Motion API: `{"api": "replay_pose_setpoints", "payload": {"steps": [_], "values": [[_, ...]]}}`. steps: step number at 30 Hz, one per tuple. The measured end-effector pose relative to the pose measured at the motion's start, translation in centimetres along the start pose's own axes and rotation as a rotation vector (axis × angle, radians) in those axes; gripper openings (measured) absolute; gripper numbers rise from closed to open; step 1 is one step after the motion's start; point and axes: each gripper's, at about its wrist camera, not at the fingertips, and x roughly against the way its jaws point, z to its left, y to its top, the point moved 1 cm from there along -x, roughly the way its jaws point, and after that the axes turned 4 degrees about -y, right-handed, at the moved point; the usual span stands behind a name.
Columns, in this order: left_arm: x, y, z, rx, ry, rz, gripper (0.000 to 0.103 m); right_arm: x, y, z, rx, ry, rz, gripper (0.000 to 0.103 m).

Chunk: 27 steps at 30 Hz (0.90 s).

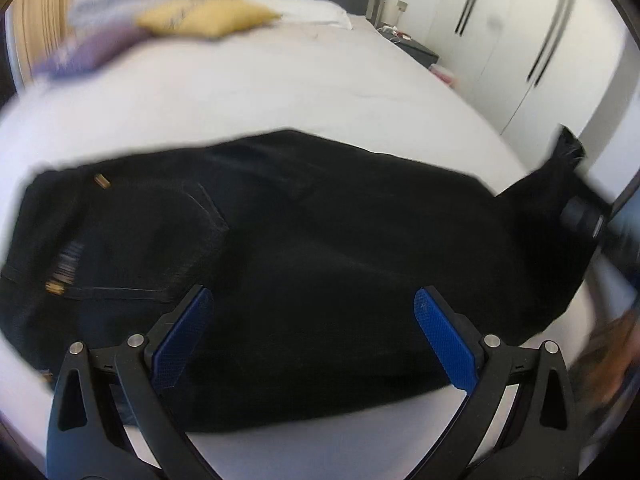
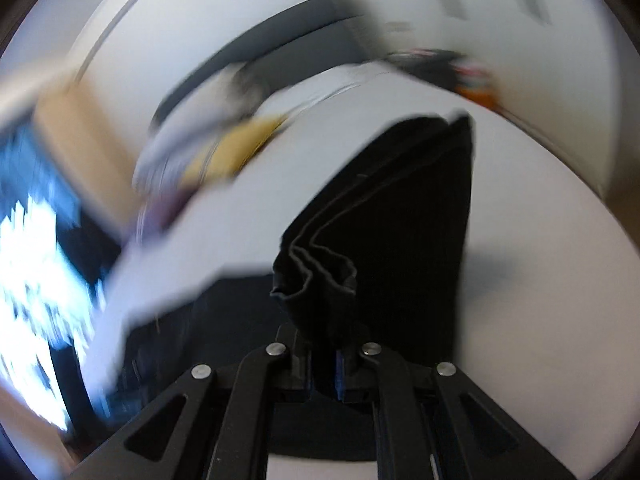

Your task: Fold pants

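Observation:
Black pants (image 1: 312, 248) lie folded lengthwise across a white bed (image 1: 260, 92), waistband and back pocket at the left. My left gripper (image 1: 312, 308) hovers over their near edge, open, its blue pads (image 1: 182, 344) wide apart with nothing between them. At the right edge of that view the leg ends (image 1: 560, 160) rise off the bed, pinched by the other gripper. In the right wrist view my right gripper (image 2: 323, 356) is shut on the bunched leg hems (image 2: 316, 276), and the black cloth (image 2: 412, 232) stretches away from it over the sheet.
Yellow (image 1: 208, 18), purple (image 1: 84, 52) and white pillows lie at the head of the bed. White wardrobe doors (image 1: 512, 36) with dark handles line the right wall beside a dark nightstand (image 1: 416, 46). A bright window (image 2: 32, 264) fills the left of the right wrist view.

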Motion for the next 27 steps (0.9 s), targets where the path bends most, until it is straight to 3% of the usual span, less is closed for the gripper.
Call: {"api": "replay_pose_setpoints", "payload": {"steps": [3, 5, 8, 14, 17, 21, 23, 25, 27], "values": [[-1.7, 1.0, 2.3, 0.131, -0.156, 0.047, 0.103, -2.9, -2.6, 5.9, 0.226, -0.015, 0.094, 0.009], [-2.5, 1.5, 3.5, 0.203, -0.235, 0.058, 0.103, -3.8, -3.7, 7.2, 0.279, -0.023, 0.119, 0.009], [-3.5, 2.0, 4.5, 0.279, -0.318, 0.078, 0.103, -4.9, -4.4, 7.4, 0.271, -0.004, 0.139, 0.009], [-5.9, 3.8, 4.2, 0.338, -0.481, 0.156, 0.103, -4.6, -4.3, 7.9, 0.285, 0.0, 0.116, 0.009], [-7.3, 4.6, 4.4, 0.366, -0.527, 0.212, 0.103, -4.3, -4.9, 9.3, 0.328, 0.004, 0.101, 0.009], [-7.7, 5.5, 5.3, 0.362, -0.588, 0.224, 0.101, -4.3, -5.8, 11.3, 0.373, 0.031, 0.1, 0.009], [-7.4, 5.8, 5.9, 0.359, -0.585, 0.226, 0.082, -4.6, -6.0, 12.2, 0.38, 0.048, 0.103, 0.009], [-7.1, 5.8, 6.8, 0.356, -0.577, 0.227, 0.056, -4.9, -6.1, 13.3, 0.393, 0.061, 0.101, 0.009], [-6.7, 5.3, 7.5, 0.343, -0.548, 0.224, 0.04, -5.4, -6.3, 14.5, 0.403, 0.081, 0.103, 0.009]]}}
